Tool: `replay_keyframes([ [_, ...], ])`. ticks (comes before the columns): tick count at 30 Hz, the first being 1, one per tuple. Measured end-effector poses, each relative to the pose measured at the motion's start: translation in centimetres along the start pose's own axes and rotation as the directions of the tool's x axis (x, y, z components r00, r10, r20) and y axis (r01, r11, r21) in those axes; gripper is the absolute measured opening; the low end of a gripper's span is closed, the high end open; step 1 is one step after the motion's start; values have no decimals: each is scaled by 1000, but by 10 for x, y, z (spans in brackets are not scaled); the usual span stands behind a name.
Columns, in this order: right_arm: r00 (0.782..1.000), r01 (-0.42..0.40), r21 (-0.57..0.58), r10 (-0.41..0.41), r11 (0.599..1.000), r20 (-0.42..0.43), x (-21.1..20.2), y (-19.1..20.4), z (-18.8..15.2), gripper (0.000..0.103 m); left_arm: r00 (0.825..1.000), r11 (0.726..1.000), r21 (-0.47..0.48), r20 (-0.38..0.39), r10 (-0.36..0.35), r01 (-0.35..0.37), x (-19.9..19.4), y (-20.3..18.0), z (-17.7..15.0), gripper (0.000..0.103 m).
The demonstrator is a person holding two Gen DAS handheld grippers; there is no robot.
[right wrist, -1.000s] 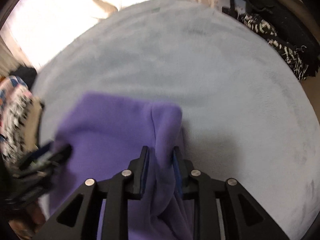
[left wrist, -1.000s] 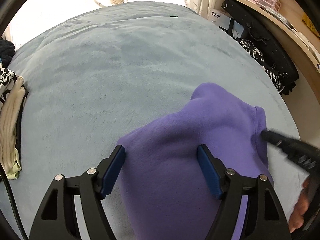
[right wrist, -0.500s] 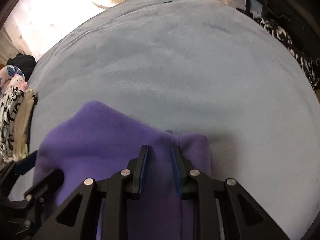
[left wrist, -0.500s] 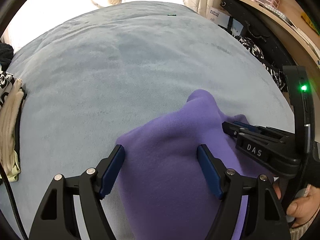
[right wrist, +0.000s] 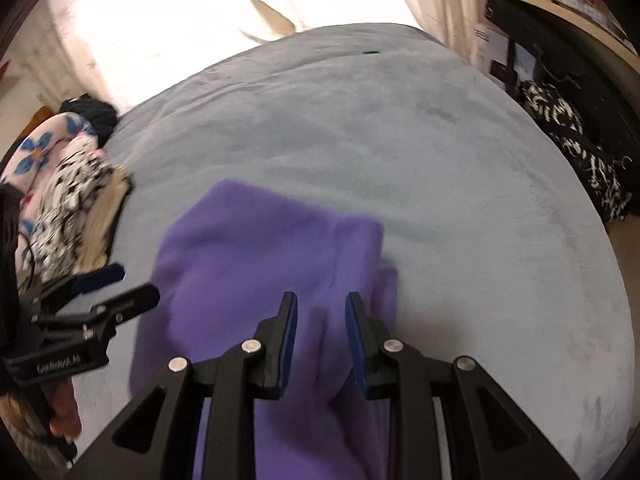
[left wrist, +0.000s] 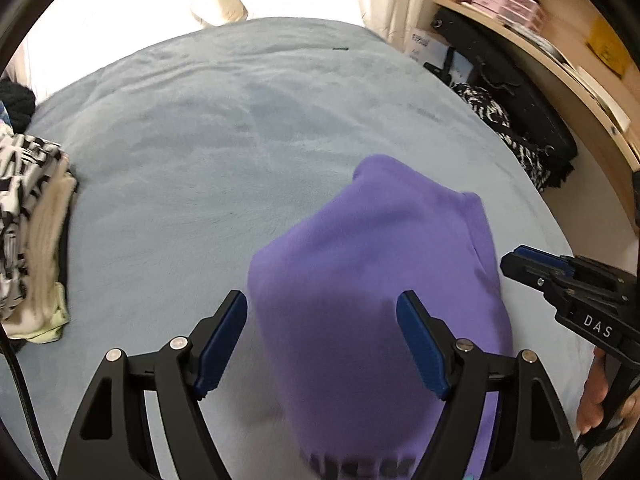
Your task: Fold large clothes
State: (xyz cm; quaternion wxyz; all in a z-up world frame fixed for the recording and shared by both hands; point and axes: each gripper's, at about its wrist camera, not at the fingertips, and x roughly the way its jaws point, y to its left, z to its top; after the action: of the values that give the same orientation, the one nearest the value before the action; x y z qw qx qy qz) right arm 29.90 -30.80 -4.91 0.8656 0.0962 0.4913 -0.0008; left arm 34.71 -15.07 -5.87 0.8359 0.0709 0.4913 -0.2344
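On the grey bed (left wrist: 180, 168) we judged the purple fleece garment (left wrist: 372, 272) soft and limp; our left tool (left wrist: 322, 344) stood wide open, our right tool (right wrist: 322, 340), nearly closed, gripped no fold we could confirm.

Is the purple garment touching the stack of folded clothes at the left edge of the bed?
Apart. The left wrist view shows bare bedcover between the purple garment and the stack of folded clothes.
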Motion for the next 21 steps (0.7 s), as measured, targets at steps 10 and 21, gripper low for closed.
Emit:
replay_keyframes([
  [10,981,62,5,-60,998,-183,55,-7,-69,24,998,998,-11,-25,-56,56,-5,-3,-64,46],
  [21,993,66,42,-62,997,-99,48,-9,-88,28,997,996,-42,-4,-73,73,-3,4,-69,47],
])
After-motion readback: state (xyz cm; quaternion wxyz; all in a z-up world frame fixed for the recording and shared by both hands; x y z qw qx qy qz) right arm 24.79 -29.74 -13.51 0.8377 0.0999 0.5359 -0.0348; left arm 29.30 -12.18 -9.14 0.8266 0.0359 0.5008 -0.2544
